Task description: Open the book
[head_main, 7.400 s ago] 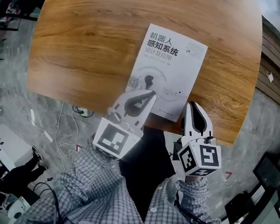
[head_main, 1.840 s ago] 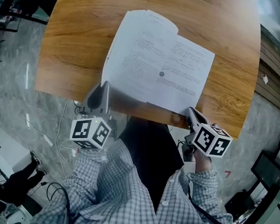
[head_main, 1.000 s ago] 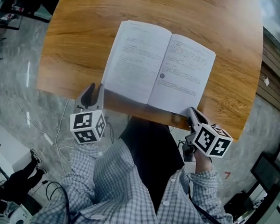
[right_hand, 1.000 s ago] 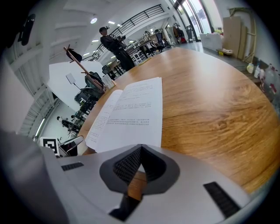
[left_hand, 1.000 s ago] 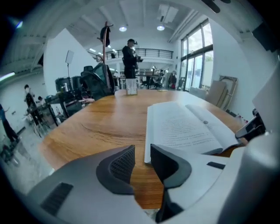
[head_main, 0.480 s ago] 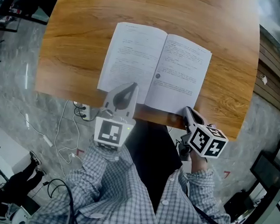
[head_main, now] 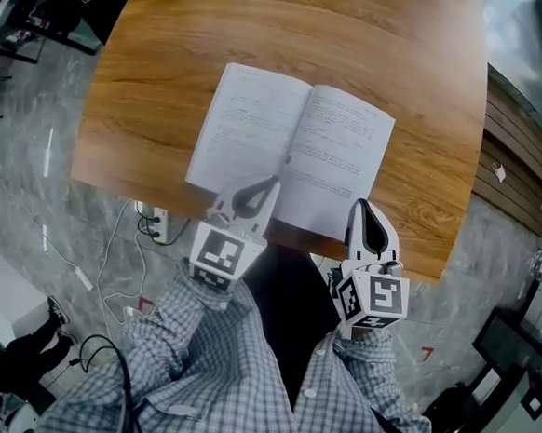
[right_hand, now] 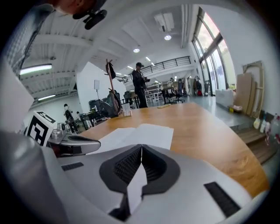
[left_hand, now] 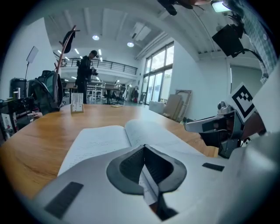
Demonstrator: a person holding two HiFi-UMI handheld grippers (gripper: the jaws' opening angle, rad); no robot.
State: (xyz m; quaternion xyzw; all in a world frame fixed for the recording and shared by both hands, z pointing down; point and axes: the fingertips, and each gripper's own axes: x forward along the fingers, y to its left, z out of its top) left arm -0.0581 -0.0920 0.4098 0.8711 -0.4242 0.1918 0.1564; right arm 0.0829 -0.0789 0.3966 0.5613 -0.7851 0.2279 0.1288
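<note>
Left gripper (head_main: 272, 181), jaws pressed together and empty, pointed at the near edge of the open book (head_main: 290, 147), which lay flat on a wooden table (head_main: 161, 71). Right gripper (head_main: 363, 207), likewise closed and empty, was by the book's near right corner. Only the gripper views showed a bright hall, a standing person (left_hand: 87, 70) and tall windows (right_hand: 210, 52). Only the head view showed grey floor (head_main: 31, 173) and cables (head_main: 109, 254).

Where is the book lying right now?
The open book lies flat on the wooden table near its front edge, mid-picture in the head view, just ahead of the left hand-held gripper and right hand-held gripper.
</note>
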